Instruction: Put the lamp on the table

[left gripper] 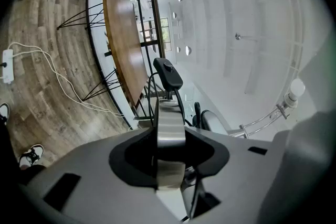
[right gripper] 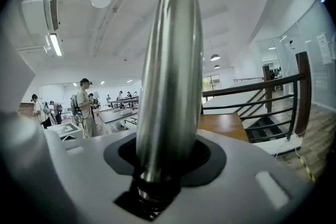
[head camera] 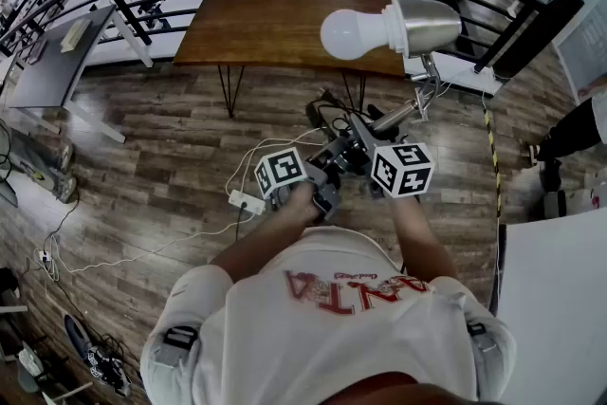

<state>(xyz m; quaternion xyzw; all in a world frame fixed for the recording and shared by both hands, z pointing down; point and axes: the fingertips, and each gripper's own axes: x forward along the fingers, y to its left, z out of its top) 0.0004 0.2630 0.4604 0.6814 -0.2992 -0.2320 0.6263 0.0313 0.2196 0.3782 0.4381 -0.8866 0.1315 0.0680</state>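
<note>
Lamp (head camera: 417, 26) held off the floor, just short of the worktop (head camera: 275, 24). Left gripper (left gripper: 169, 157) jaws, set wide, clamp its flat base bracket. Right gripper (right gripper: 168, 165) jaws clasp its tubular stem, judged for balance.

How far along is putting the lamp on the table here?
Done: the silver desk lamp with a white bulb is lifted, left gripper and right gripper both clamped on its metal parts. In hand: it hangs over the floor, short of the brown wooden table. Left: reach the table and set it down.
</note>
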